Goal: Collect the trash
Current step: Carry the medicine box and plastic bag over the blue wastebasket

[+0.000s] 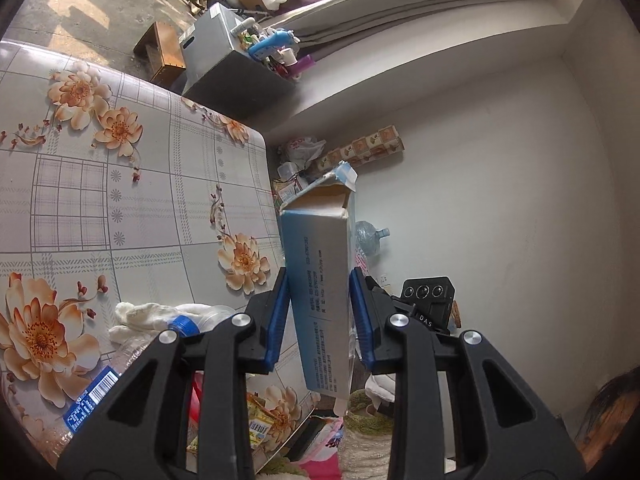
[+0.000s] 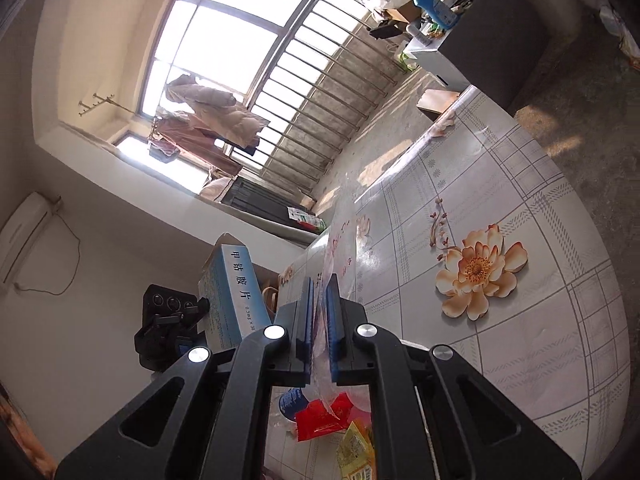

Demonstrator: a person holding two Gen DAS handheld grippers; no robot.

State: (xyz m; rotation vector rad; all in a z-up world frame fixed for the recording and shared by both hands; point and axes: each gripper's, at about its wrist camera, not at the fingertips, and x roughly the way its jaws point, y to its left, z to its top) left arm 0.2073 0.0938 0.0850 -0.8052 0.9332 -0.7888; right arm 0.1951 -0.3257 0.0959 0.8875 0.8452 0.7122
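My left gripper (image 1: pixel 320 280) is shut on a blue-and-white medicine box (image 1: pixel 316 248), with the blue pads pressing its two long sides. The box stands upright, its torn flap on top, raised beside the table's edge. It also shows in the right wrist view as the box (image 2: pixel 232 284), with the left gripper (image 2: pixel 168 320) behind it. My right gripper (image 2: pixel 321 284) is shut on the thin edge of a clear plastic bag (image 2: pixel 340 236). Below the bag lie a red wrapper (image 2: pixel 320 420) and a yellow wrapper (image 2: pixel 356 448).
The table (image 1: pixel 100 200) has a floral cloth. On it lie a clear bottle (image 1: pixel 120 364) with a blue cap and a white crumpled cloth (image 1: pixel 136 316). A grey cabinet (image 1: pixel 224 64) and a wooden stool (image 1: pixel 160 52) stand beyond. A water jug (image 1: pixel 370 236) sits by the wall.
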